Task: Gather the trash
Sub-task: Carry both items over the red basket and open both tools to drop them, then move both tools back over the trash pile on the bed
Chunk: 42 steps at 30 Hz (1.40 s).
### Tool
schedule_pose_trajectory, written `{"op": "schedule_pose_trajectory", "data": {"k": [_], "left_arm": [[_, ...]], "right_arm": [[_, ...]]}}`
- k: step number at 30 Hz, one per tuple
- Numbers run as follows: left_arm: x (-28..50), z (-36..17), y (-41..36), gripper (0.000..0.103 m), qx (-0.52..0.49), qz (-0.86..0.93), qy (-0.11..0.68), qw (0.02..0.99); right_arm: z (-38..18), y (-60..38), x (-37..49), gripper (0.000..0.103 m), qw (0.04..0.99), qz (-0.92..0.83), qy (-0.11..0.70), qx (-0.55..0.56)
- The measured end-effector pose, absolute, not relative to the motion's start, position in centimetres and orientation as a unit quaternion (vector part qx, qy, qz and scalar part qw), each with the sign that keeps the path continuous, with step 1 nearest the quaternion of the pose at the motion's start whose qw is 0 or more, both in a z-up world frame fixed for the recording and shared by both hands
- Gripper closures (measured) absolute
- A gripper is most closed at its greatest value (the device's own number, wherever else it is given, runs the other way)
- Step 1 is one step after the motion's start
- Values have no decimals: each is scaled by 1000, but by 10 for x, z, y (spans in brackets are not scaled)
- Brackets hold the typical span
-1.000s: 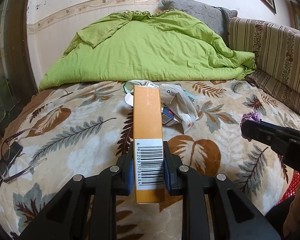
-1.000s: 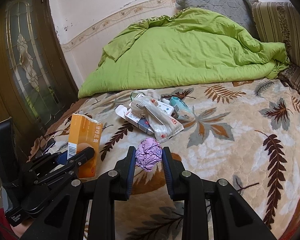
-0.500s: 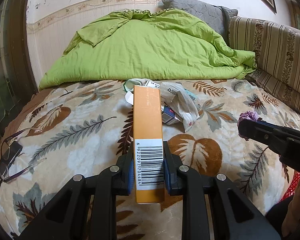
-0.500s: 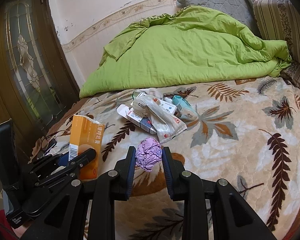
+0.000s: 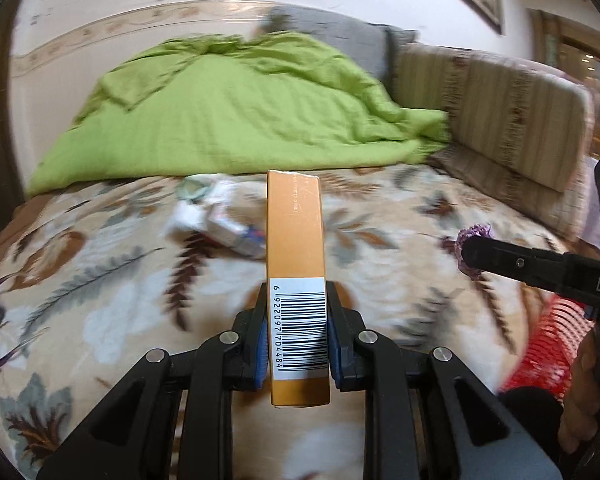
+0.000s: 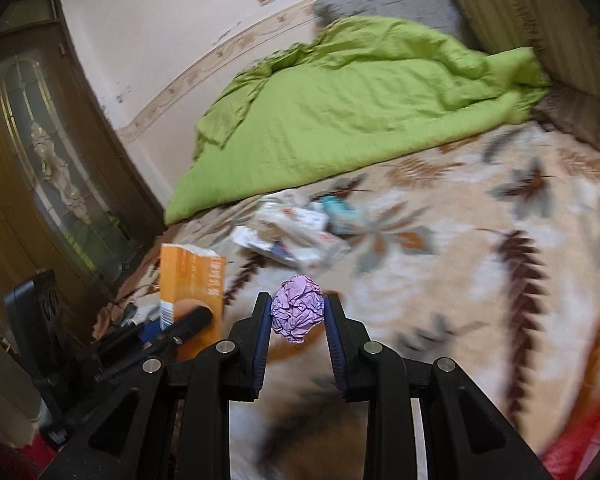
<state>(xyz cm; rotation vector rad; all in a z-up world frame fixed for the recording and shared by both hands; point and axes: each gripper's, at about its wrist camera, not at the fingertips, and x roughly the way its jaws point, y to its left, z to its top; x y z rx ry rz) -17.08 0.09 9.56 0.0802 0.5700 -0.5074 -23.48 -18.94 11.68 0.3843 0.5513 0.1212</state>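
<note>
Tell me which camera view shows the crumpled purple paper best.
The right wrist view: the crumpled purple paper sits whole and sharp in the right gripper. The left wrist view shows only a sliver behind that gripper's finger.

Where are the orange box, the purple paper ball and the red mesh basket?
orange box [image 5: 296, 240], left wrist view, narrow side above barcode.
purple paper ball [image 6: 297, 313], right wrist view, crumpled middle.
red mesh basket [image 5: 548, 344], left wrist view, mesh wall.

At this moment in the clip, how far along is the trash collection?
Midway, by the look of it. In hand: the left hand-held gripper is shut on the orange box, and the right hand-held gripper is shut on a crumpled purple paper ball. Neither piece has been dropped yet; a red mesh basket shows at the bed's edge. Left: a pile of wrappers and small boxes on the leaf-print blanket.
</note>
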Motion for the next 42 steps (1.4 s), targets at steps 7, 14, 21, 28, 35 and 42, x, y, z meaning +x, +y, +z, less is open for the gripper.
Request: {"op": "schedule_pose_trajectory", "data": {"k": [7, 14, 21, 28, 35, 42], "left_arm": [[-211, 118, -76, 81, 61, -376, 287, 879], [-258, 121, -187, 81, 82, -513, 340, 784], [-287, 97, -274, 79, 104, -563, 401, 715], [-280, 98, -266, 44, 96, -541, 404, 731], [-242, 116, -188, 27, 69, -456, 381, 801], [-183, 109, -76, 16, 47, -292, 380, 876]], "right_arm": [[134, -285, -344, 74, 941, -73, 260, 203], [131, -365, -429, 74, 916, -195, 252, 244], [110, -403, -464, 62, 890, -248, 262, 277], [117, -403, -463, 34, 896, -257, 251, 263], [129, -358, -410, 34, 924, -171, 255, 226], [130, -287, -344, 34, 941, -63, 280, 177]]}}
